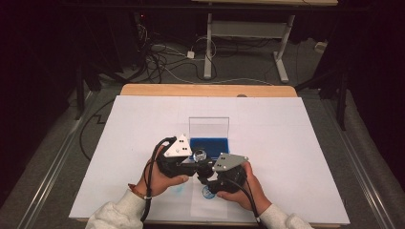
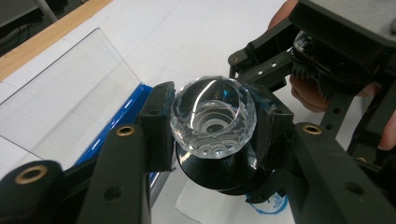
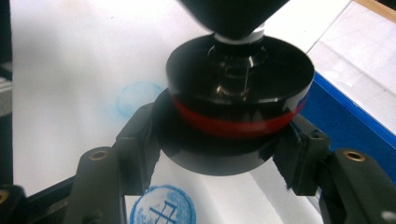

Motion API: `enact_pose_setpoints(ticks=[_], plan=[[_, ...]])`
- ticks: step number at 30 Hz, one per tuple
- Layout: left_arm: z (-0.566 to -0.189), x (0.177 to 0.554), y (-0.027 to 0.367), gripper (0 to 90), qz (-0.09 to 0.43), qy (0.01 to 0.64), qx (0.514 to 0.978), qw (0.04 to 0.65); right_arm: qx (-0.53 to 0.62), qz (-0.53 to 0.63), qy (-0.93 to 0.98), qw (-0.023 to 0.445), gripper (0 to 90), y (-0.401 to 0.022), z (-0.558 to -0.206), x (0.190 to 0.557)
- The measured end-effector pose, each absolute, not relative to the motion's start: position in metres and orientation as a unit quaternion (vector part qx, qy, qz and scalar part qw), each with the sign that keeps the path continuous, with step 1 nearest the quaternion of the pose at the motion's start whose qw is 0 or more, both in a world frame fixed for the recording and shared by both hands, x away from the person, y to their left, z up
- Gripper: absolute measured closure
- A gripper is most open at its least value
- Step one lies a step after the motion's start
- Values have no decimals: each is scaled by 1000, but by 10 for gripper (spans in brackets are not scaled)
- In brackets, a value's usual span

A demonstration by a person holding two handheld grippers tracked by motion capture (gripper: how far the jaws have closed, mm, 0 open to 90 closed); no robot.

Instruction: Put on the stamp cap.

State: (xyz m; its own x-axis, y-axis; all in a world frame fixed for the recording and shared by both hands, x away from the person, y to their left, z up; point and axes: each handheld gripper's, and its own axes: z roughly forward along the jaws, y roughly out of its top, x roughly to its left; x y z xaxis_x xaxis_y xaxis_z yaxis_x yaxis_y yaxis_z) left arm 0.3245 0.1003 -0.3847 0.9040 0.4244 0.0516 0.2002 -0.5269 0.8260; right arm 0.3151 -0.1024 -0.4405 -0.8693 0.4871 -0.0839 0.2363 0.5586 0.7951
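A round stamp with a faceted clear knob [image 2: 213,116] hangs over the white paper, just in front of the blue ink pad [image 1: 210,144]. My left gripper [image 2: 213,123] is shut on the knob, one pad on each side. Under the knob sits the stamp's black body [image 3: 238,88] with a red band [image 3: 233,125]. My right gripper [image 3: 217,151] is shut on the black round bottom part [image 3: 210,154] below that band. In the high view the left gripper [image 1: 199,156] and the right gripper [image 1: 206,177] meet at the stamp, a hand behind each.
The ink pad's clear lid [image 1: 208,127] stands upright behind it. A sharp blue round print [image 3: 161,205] lies on a paper slip under the stamp, and a faint one [image 3: 135,98] to its left. White paper [image 1: 286,143] covers the wooden table [image 1: 205,89].
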Motion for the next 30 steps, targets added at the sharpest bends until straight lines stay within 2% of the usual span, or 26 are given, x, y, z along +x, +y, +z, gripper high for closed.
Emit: enact_pose_setpoints(ticks=[16,22,30], plan=[[-388,323,100,547,113,177,863,459,228,439,856,151,388,-108,-441,317],[-391,328,105,547,83,188,851,483,218,441,856,159,389,-107,-440,315],[-395,328,106,547,71,196,841,499,211,442,855,171,390,-108,-439,312]])
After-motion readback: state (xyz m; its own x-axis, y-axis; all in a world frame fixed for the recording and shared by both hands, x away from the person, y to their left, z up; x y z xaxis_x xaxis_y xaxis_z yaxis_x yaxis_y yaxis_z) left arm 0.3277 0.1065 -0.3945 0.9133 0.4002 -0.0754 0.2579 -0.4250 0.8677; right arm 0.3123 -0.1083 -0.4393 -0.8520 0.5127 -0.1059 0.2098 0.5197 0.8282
